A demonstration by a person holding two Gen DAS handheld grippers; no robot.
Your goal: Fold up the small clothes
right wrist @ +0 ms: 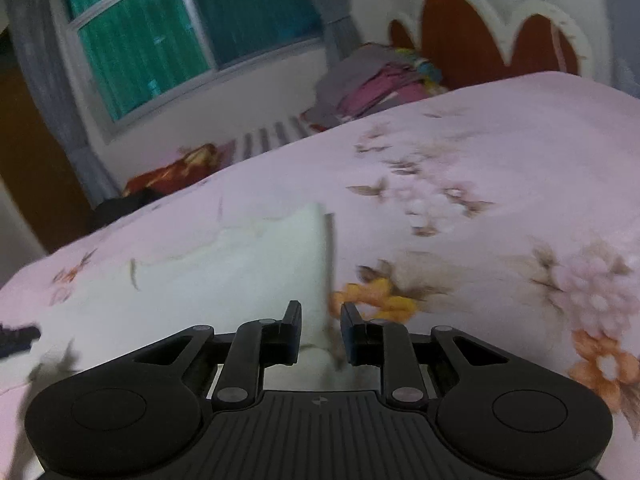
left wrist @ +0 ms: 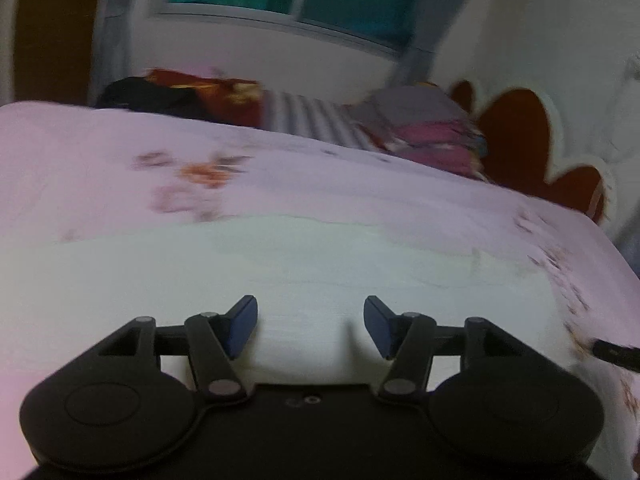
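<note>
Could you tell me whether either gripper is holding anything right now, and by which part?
The left gripper is open and empty above the white garment. The right gripper's jaws straddle the garment's right edge; whether they pinch it cannot be told.

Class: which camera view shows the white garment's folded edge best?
The right wrist view: the white garment shows its straight edge and a corner against the floral bedsheet. The left wrist view shows only a blurred pale expanse, its edges hard to trace.

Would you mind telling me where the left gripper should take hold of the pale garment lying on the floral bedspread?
I would take the pale garment by its near hem, coming in low from the near side of the bedspread. It lies flat, so only an edge offers something to pinch. The left gripper is open just above that hem; the right gripper straddles the right edge.
</note>
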